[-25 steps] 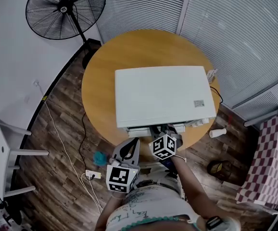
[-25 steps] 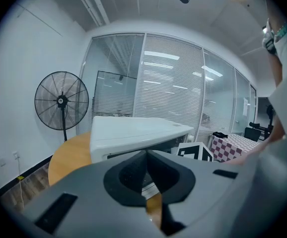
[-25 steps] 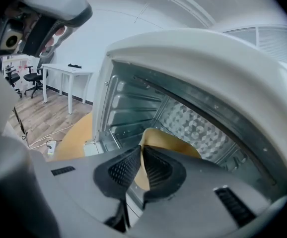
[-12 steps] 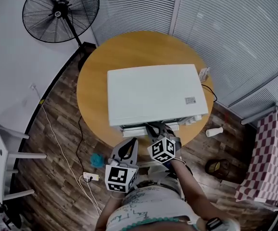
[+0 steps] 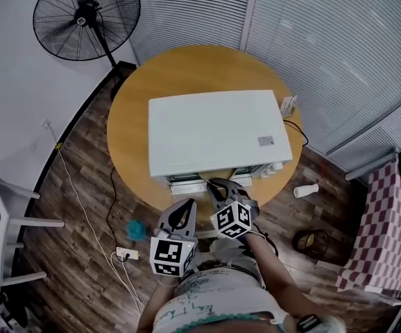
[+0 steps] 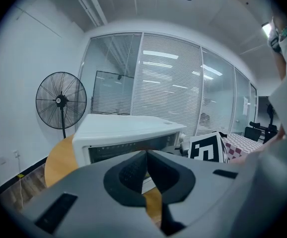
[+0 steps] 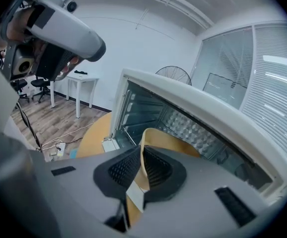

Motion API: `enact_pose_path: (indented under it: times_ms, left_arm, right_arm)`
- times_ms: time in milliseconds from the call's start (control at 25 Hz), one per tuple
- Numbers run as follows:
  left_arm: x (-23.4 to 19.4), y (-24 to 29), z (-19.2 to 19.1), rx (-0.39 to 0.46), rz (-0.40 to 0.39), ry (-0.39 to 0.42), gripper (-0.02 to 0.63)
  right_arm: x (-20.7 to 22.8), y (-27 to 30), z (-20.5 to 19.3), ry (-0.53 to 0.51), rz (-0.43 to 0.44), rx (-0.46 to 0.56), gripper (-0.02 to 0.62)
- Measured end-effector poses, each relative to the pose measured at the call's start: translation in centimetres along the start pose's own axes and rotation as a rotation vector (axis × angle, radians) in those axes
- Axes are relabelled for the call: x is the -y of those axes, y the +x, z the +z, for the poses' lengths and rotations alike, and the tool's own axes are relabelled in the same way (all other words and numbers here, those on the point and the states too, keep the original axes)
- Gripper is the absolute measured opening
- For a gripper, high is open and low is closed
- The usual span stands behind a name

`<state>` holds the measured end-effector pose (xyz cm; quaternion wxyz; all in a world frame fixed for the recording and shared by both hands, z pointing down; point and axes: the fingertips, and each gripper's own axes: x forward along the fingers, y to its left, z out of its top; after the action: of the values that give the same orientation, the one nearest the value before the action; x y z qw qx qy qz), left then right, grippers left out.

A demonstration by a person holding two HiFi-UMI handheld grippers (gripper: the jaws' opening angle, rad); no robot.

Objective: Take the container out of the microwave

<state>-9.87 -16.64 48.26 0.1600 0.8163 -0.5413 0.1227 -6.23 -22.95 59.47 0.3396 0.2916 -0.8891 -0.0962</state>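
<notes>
The white microwave (image 5: 214,130) sits on the round wooden counter (image 5: 131,116). Its near side is open, and you can see right into it. The right gripper (image 5: 218,186) is at that open mouth. Its jaws are closed on the thin edge of the tan container (image 7: 168,140), with one pad on each side of the wall. The far part of the container looks like it is inside the microwave, under the top edge of the opening.

The left gripper (image 5: 184,203) is just left of the right one and nearer to the person. Its jaws are pressed together with nothing in them.

I think the step now is to pull the container out toward the person. Here is how to do it well:

- Pull slow and straight back, the same way the mouth of the microwave faces.
- Keep the container flat. It is held by one edge only, so the far side may dip or swing.
- Do not lift too high, or the edge may bump the top of the opening.
- Keep the squeeze firm. The wall looks thin and may bend or slip.
- The free left gripper could open and take the other edge once the container is out.
- Put it down on the bare counter in front of the microwave.

I cannot tell if anything is inside the container.
</notes>
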Motion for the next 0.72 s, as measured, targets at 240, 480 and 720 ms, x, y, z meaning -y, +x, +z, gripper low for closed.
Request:
enact_pose_path:
  times_ms: [240,480,720]
  left_arm:
    - [0.8,-0.2,-0.2,0.007,0.025,-0.008,0.015]
    - [1.3,-0.8,-0.8,0.012,0.07,-0.028,0.015]
    - [2.4,-1.3,-1.1,0.021,0.115,-0.041,0.015]
  right_arm:
    - [-0.7,-1.0,-0.3,0.003,0.029,0.018,0.012]
    - [-1.8,-2.1,-0.7,-0.026,0.068,0.031,0.012]
    - [-2.2,-3.3,-1.0,-0.052,0.096,0.053,0.012]
